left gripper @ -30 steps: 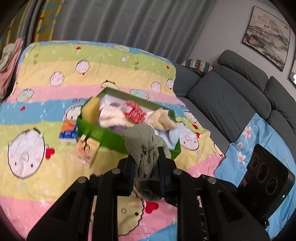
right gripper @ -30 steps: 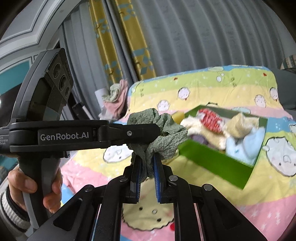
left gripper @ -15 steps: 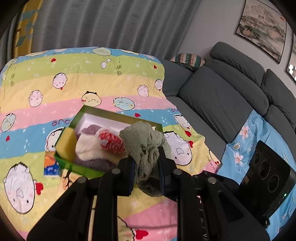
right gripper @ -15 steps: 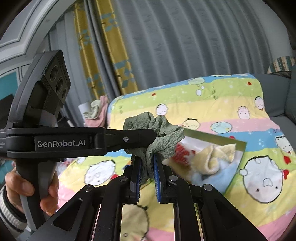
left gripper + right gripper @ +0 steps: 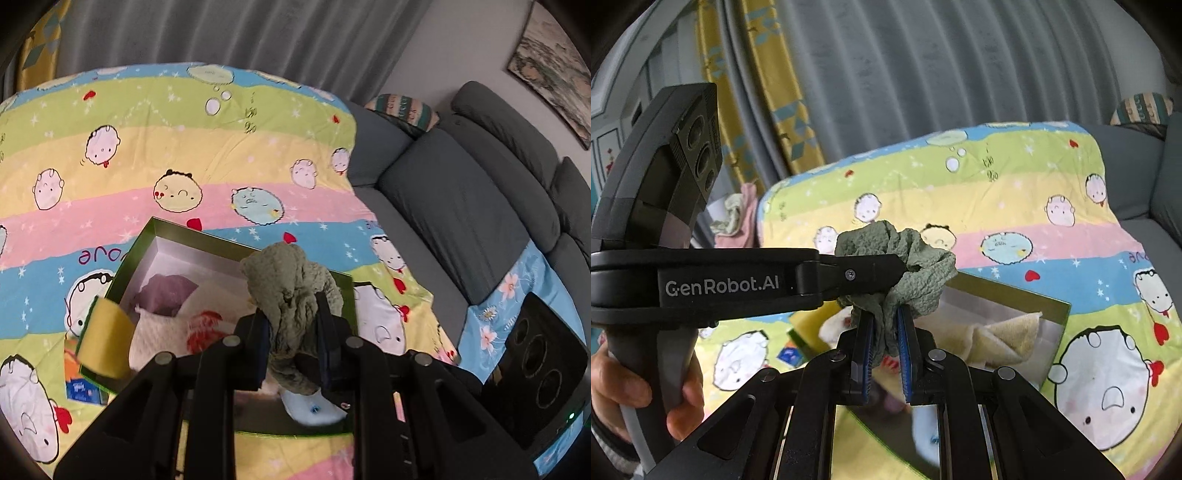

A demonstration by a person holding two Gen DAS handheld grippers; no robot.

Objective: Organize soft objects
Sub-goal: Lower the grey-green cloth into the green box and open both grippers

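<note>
Sponge (image 5: 103,339) stands at the left wall of the green box (image 5: 166,230). Your left gripper (image 5: 293,332) and right gripper (image 5: 885,328) both pinch the green cloth (image 5: 295,291), closed on its folds, directly above the box. Free room lies toward the back right corner, so lower there.

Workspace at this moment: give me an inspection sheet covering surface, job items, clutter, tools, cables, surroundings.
Surface: striped cartoon bedsheet.
Job's things: green cloth held above the green box; inside lie a purple cloth, a cream towel and a red-and-white item; a yellow sponge leans at the box edge.
Clutter: blue tissue pack beside the box.
Tools: left tool and right tool both shut on the green cloth.
Cables: nothing seen.
Surroundings: grey sofa, grey curtain, framed picture.
</note>
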